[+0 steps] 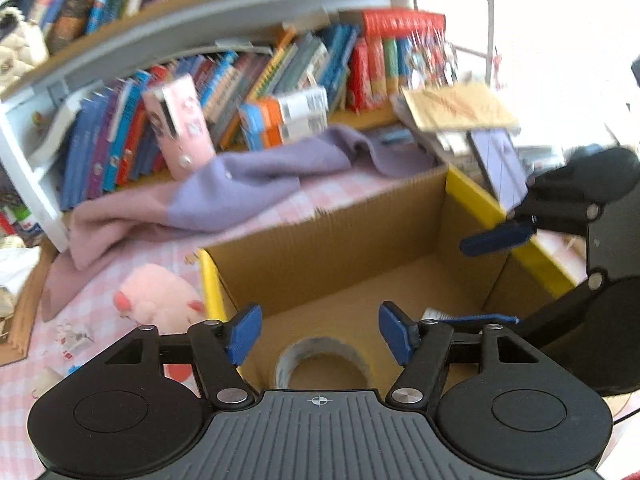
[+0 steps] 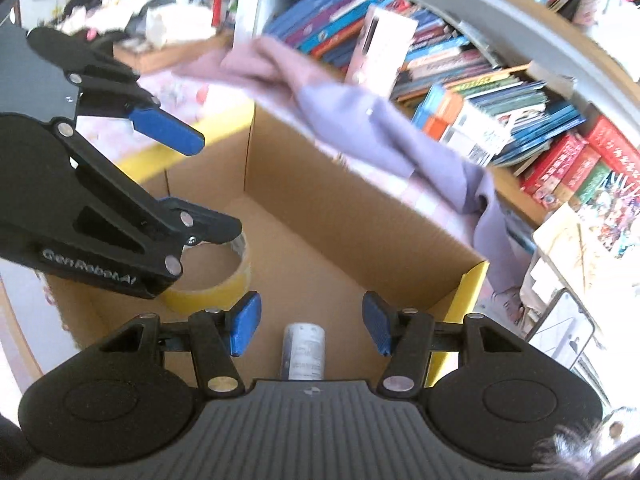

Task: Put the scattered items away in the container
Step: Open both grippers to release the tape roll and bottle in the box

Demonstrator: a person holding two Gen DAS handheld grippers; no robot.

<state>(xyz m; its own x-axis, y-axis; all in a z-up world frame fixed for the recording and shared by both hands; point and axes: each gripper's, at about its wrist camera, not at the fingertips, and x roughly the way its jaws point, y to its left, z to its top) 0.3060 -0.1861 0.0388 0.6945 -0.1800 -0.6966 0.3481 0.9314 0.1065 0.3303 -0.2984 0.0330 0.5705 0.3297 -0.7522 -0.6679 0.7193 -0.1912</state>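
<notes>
Both grippers hover over the open cardboard box (image 1: pixel 320 240). Left gripper (image 1: pixel 320 334) jaws apart, nothing between them, tape roll (image 1: pixel 324 364) lying flat on the box floor below. Right gripper (image 2: pixel 310 328) jaws apart too, empty, small white bottle (image 2: pixel 304 352) on its side beneath. Box floor mostly bare toward the far wall. Yellow flap (image 1: pixel 476 196) edges the right rim; purple cloth (image 1: pixel 240 188) drapes just behind the far rim. Pink plush toy (image 1: pixel 156 294) outside, beside the left wall.

White lettering "GenRobot.AI" stands on the black body of the left gripper (image 2: pixel 192 184)
</notes>
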